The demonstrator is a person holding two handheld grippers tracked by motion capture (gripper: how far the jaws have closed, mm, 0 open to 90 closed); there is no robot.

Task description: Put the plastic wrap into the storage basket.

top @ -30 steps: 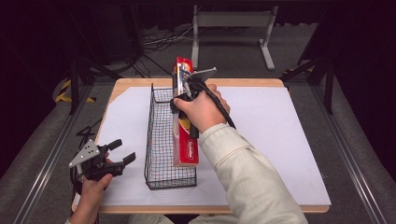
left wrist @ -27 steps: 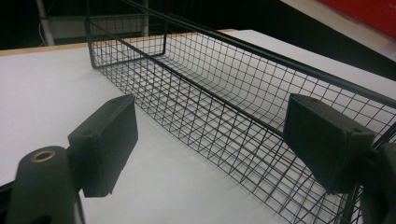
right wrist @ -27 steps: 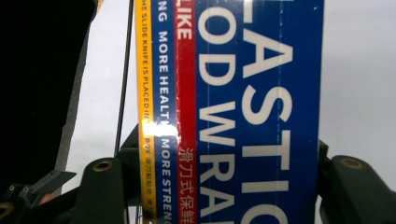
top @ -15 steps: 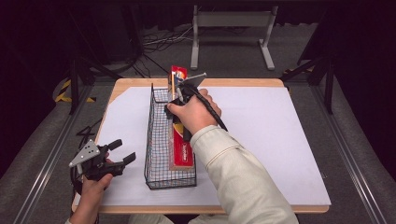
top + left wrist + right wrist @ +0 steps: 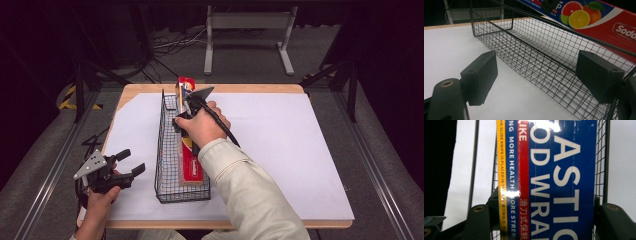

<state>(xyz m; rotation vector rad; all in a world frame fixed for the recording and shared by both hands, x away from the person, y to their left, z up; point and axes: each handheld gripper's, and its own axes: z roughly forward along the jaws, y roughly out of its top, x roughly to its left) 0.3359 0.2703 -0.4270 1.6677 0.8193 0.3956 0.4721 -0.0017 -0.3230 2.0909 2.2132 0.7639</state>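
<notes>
While the white-covered table (image 5: 280,150) carries the wire basket (image 5: 170,165), the plastic wrap box (image 5: 192,165) sits slanted in it, far end poking over the rim. Right gripper (image 5: 187,107) clamps that box across its width. Left gripper (image 5: 127,167) hangs beside the basket, jaws wide, nothing between.

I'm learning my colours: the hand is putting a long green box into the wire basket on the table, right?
Not green. The box is red and blue, as the high view and the right gripper view show. The rest holds: the right gripper grips it and it is going into the wire basket on the table.
</notes>
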